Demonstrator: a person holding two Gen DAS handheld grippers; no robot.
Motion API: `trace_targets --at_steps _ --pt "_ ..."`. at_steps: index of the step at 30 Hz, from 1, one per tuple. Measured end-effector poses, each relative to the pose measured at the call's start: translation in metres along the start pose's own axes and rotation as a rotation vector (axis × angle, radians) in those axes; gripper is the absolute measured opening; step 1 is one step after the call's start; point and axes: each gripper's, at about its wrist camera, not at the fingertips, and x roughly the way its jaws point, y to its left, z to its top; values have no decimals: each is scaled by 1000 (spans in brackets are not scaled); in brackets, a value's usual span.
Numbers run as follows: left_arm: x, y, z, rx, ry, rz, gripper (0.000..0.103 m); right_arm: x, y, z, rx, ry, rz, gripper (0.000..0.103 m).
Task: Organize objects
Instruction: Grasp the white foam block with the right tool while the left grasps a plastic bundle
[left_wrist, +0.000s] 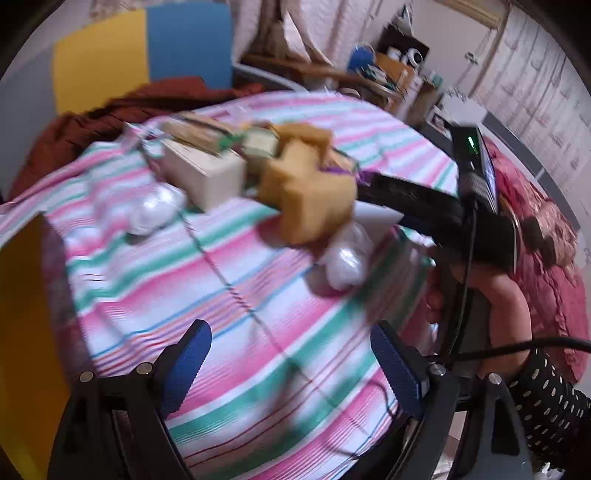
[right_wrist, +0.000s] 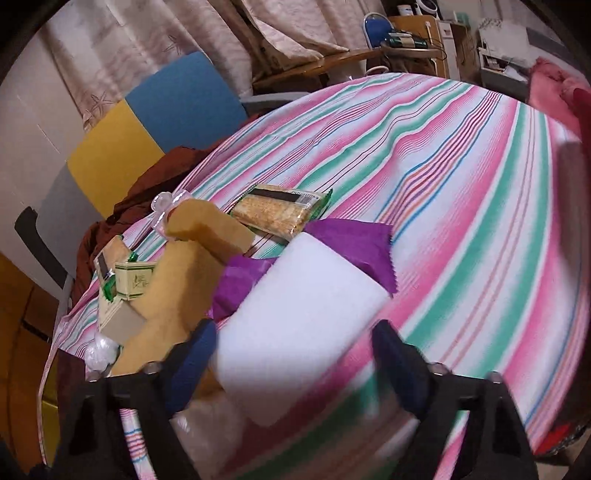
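A heap of objects lies on the striped cloth (left_wrist: 229, 295): yellow sponges (left_wrist: 310, 192), a cream box (left_wrist: 207, 173) and crumpled white plastic (left_wrist: 155, 210). My left gripper (left_wrist: 291, 365) hangs open over bare cloth, short of the heap, with nothing between its blue fingers (left_wrist: 188, 365). In the right wrist view a white foam block (right_wrist: 295, 332) lies between the fingers of my right gripper (right_wrist: 291, 354). The left finger (right_wrist: 192, 354) is at the block's edge and the right finger stands off it. A purple cloth (right_wrist: 347, 240), a cracker pack (right_wrist: 280, 210) and a green-printed box (right_wrist: 135, 278) lie beyond.
A yellow and blue panel (left_wrist: 144, 51) and a brown cloth (left_wrist: 110, 118) are at the far side. A yellow box edge (left_wrist: 26, 332) is at the left. A person's arm with a dotted sleeve (left_wrist: 546, 398) is at the right, and cluttered shelves (left_wrist: 395, 70) stand behind.
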Motion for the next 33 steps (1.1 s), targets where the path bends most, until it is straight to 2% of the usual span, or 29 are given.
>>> trace_targets --at_steps 2,6,10,17,18,19,21,23,24,26,31,32,33 --pt "11 -6 1 21 7 -2 90 3 1 1 -6 -5 -7 62" --pt "29 -17 5 77 34 -7 90 -2 -9 -1 4 -6 37 48" --pt "41 -24 9 104 42 -46 90 -11 -24 -3 24 4 73 44" --pt "44 -49 15 220 -42 -89 87 -17 -45 -4 35 19 113 44" --pt "47 -50 18 226 -44 -90 87 -17 -46 -4 35 21 119 45" --pt "49 -50 19 228 -48 -80 79 -19 -48 -4 40 23 123 46" --pt "58 -47 24 229 -51 -18 64 -20 -51 -3 47 34 147 59" --pt "62 -32 24 207 -32 -35 64 -23 -54 -2 37 37 167 72" --pt "64 -28 23 187 -25 -56 64 -25 -55 -2 27 36 162 74" --pt "63 -14 20 128 -18 -116 64 -27 -58 -3 12 39 153 74" --pt "63 -16 25 110 -45 -157 64 -31 -53 -4 -36 27 108 74" --pt "65 -20 29 114 -47 -158 64 -33 -50 -4 -58 11 83 81" --pt "66 -23 30 119 -48 -159 64 -36 -50 -4 -74 -1 65 97"
